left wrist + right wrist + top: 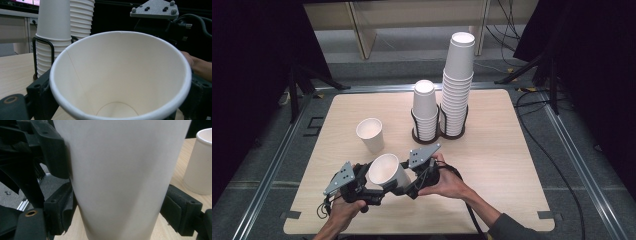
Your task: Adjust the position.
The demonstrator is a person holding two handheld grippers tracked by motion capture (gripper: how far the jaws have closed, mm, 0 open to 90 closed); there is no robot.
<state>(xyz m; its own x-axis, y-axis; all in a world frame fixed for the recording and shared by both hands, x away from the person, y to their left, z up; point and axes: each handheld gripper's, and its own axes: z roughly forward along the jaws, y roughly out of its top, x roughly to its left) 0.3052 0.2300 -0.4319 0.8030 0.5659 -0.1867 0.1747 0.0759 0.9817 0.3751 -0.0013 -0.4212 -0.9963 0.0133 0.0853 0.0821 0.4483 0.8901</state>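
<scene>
nearby: second white paper cup (370, 134) upright on counter (497, 165), two racked cup stacks (444, 107) behind | white paper cup (387, 172) tilted, above counter near edge, between left hand-held gripper (371, 192) and right hand-held gripper (404, 186) | both partly closed, clamping cup

In my left hand-held gripper (120, 110) view, the paper cup (120, 75) I hold runs off the bottom edge, so its base is only partly seen, and it covers most of my jaws. The cup stacks (53, 37) behind it are cut off at the top. In my right hand-held gripper (120, 215) view, the same cup's rim and bottom lie past the frame, and its wall hides where my pads meet it on the right. The second cup (200, 162) there is cropped by the right edge. From above, the held cup hides both sets of jaws, and my forearms leave the bottom edge.
</scene>
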